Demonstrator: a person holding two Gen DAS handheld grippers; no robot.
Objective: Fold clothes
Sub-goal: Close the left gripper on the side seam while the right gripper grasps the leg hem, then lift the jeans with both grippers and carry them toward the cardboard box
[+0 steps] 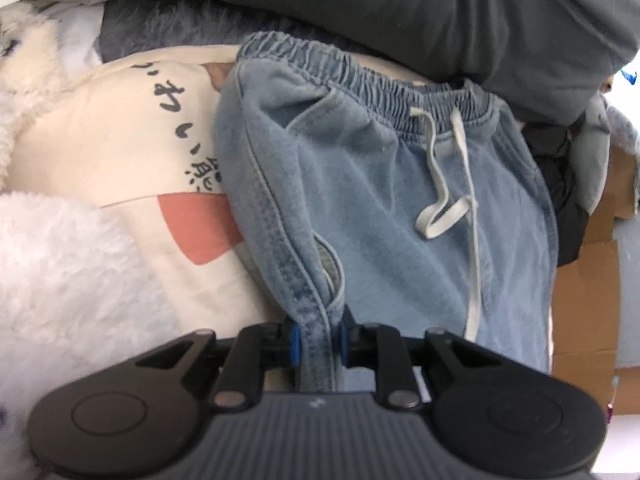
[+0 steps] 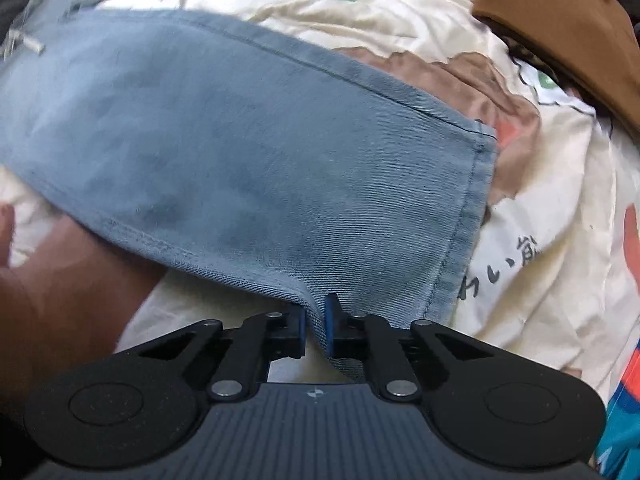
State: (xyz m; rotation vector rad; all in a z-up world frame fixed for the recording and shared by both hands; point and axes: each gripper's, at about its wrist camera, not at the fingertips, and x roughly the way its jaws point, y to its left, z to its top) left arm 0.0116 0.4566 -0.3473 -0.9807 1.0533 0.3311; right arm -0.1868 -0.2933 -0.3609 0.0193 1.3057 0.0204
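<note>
Light blue denim trousers [image 1: 360, 184] with an elastic waistband and a white drawstring [image 1: 444, 200] lie on a cream printed bed cover [image 1: 120, 140]. My left gripper [image 1: 318, 340] is shut on a thick side seam fold of the trousers near the pocket. In the right wrist view a trouser leg [image 2: 240, 152] stretches across the cover [image 2: 560, 240], its hem at the right. My right gripper [image 2: 316, 332] is shut on the leg's near edge, the cloth pinched between its blue pads.
White fluffy fabric [image 1: 60, 280] lies at the left, a dark grey garment [image 1: 400, 12] across the top, cardboard [image 1: 588, 300] at the right. A brown garment [image 2: 560, 28] sits at the upper right of the right wrist view. A person's hand or arm [image 2: 60, 280] shows at the lower left.
</note>
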